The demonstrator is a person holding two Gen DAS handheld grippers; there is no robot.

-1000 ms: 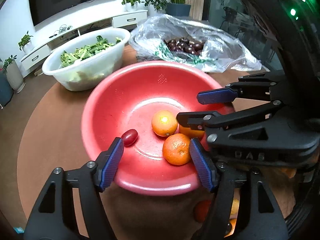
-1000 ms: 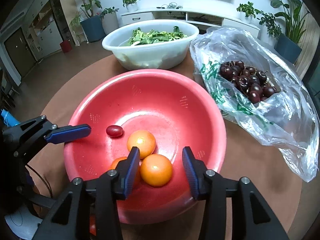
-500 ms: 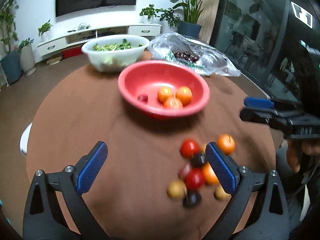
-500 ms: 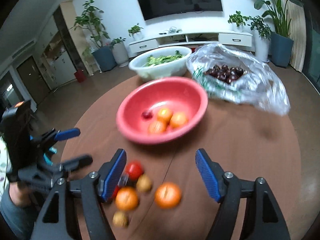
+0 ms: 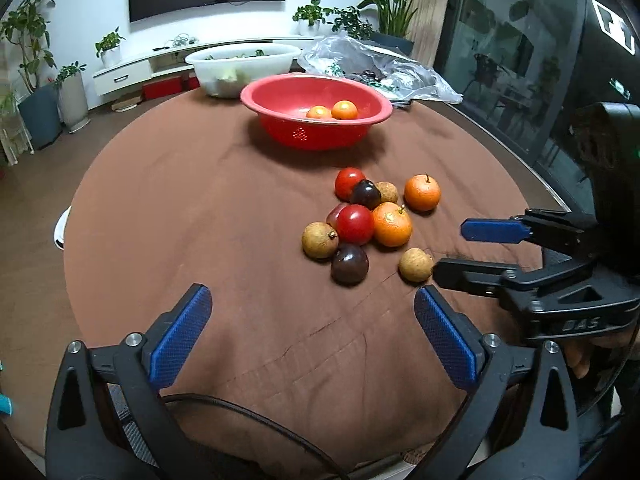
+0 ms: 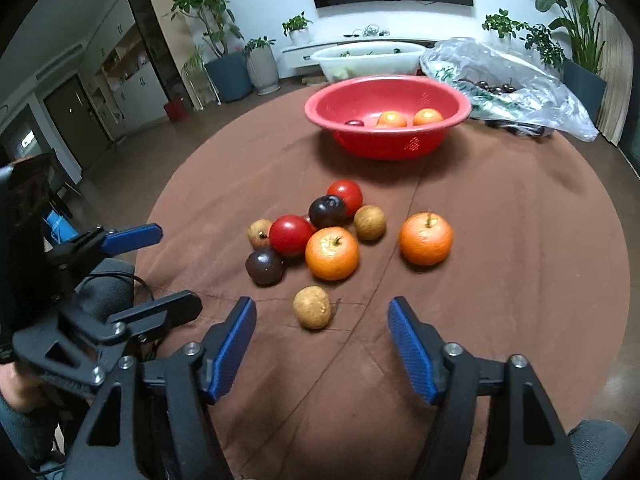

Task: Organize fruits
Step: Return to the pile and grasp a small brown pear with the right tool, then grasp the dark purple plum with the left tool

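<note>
A round table [image 5: 200,208] under soft brown cloth stands in a living room with plants. Smooth round fruits [image 6: 332,254] cluster at centre; a red plastic bowl [image 6: 386,98] sits at twelve o'clock. Left gripper [image 5: 312,332] spread wide, opening; right gripper [image 6: 322,342] closing, empty.

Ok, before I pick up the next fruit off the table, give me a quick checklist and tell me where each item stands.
1. Right claw empty: ok, nothing between its pads, jaws closing.
2. Left claw empty: ok, wide and still opening.
3. Nearest target free-standing: ok, the brown fruit lies apart from the pile, just ahead of the right claw.
4. Red bowl has room: ok, only a few fruits inside.
5. Path to the bowl clear: not ok, the fruit pile lies between.
6. Claws clear of each other: ok, apart.
</note>
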